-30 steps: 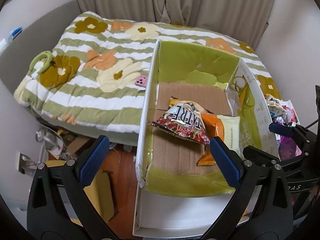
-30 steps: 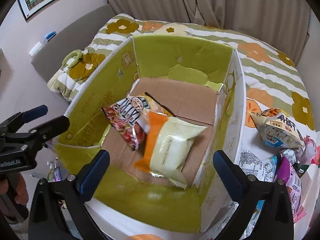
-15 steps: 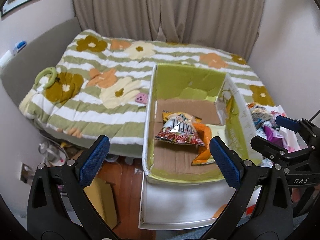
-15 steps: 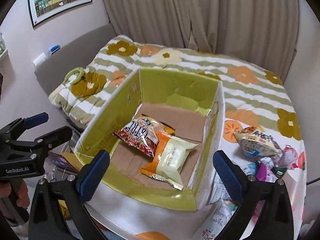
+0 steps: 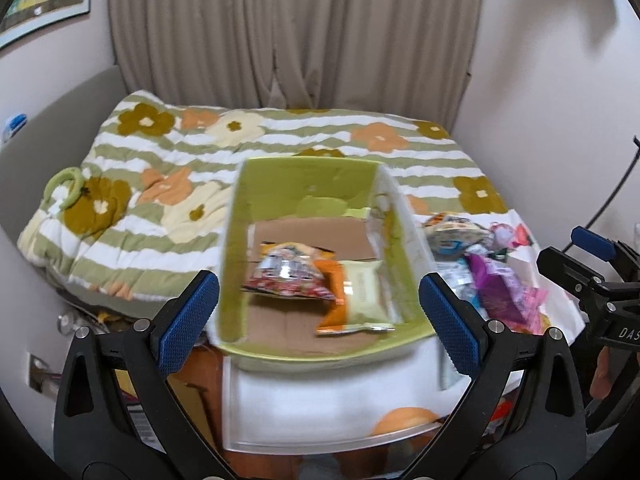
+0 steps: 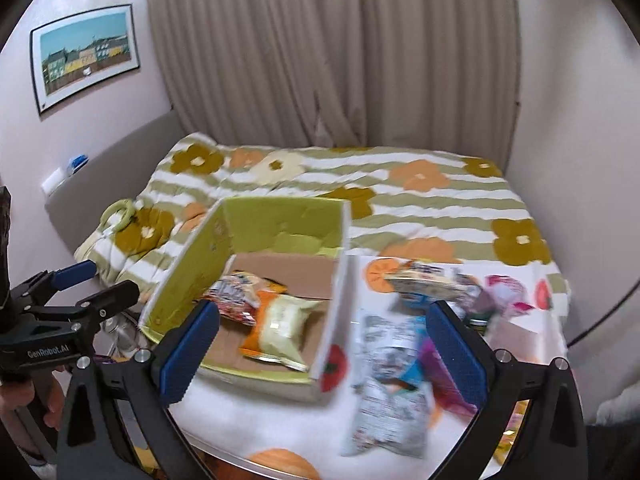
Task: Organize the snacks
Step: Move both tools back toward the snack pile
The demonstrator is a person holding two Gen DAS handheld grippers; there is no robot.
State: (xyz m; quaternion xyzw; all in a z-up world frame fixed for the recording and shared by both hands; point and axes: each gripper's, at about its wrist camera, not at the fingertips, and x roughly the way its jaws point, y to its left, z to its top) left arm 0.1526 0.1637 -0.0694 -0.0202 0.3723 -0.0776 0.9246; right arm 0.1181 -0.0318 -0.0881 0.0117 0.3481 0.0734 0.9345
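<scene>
A green-lined cardboard box [image 5: 308, 178] [image 6: 200, 264] sits on a white table and holds a red snack bag [image 5: 286, 276] [image 6: 232, 300] and a pale yellow bag with orange edges [image 5: 360, 296] [image 6: 280, 326]. Loose snack packets [image 5: 480, 264] [image 6: 390, 364] lie in a pile right of the box. My left gripper [image 5: 318, 320] hovers open in front of the box with nothing in it. My right gripper [image 6: 320, 350] is open and empty above the box's right wall and the pile; it also shows at the right edge of the left wrist view [image 5: 584, 252].
A bed with a striped floral quilt [image 5: 160, 184] [image 6: 420, 196] stands behind the table, with curtains [image 6: 332, 52] beyond. The white table edge [image 5: 320, 440] lies near both grippers. A person's hand [image 6: 24, 396] holds the left gripper's handle. Clutter sits on the floor at the left.
Both grippers have pulled back and up from the box, which looks smaller and farther away. The right gripper's view has swung right over the loose packets. Both stay open.
</scene>
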